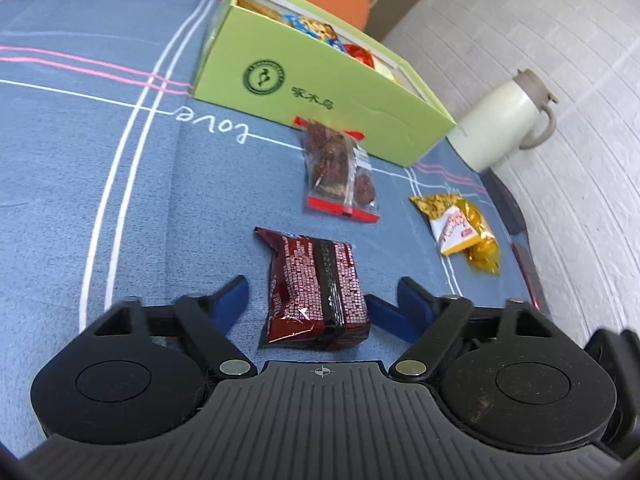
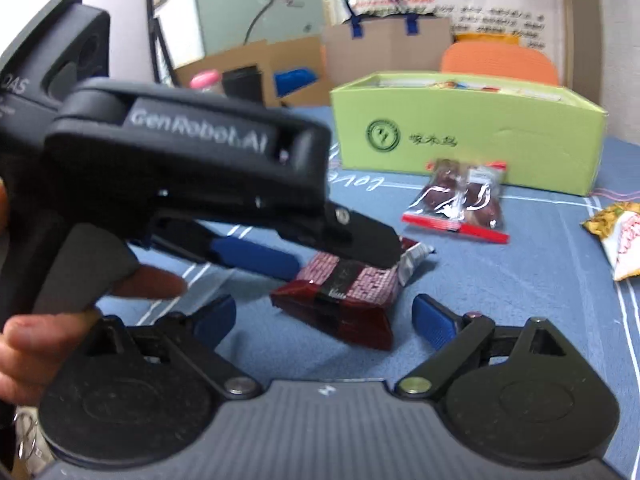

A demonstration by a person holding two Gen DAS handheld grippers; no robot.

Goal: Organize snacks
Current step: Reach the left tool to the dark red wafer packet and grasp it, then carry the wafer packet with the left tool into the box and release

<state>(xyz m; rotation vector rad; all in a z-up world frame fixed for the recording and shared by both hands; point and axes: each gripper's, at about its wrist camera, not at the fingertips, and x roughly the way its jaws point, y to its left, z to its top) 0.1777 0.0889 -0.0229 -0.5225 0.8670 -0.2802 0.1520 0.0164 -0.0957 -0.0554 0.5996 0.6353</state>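
A dark red snack packet (image 1: 316, 288) lies on the blue tablecloth between the open blue fingers of my left gripper (image 1: 322, 294); the fingers stand apart from its sides. In the right wrist view the same packet (image 2: 344, 300) lies just ahead of my open, empty right gripper (image 2: 324, 316), with the left gripper (image 2: 320, 256) straddling it from the left. A clear red-edged bag of dark snacks (image 1: 340, 172) (image 2: 460, 204) lies in front of the green box (image 1: 320, 92) (image 2: 464, 128), which holds several snacks. A yellow snack bag (image 1: 460, 228) (image 2: 620, 236) lies to the right.
A white jug with a grey lid (image 1: 504, 120) stands right of the box near the table's edge. An orange chair back (image 2: 500, 60) is behind the box. Cardboard boxes and a paper bag (image 2: 384, 48) are beyond the table.
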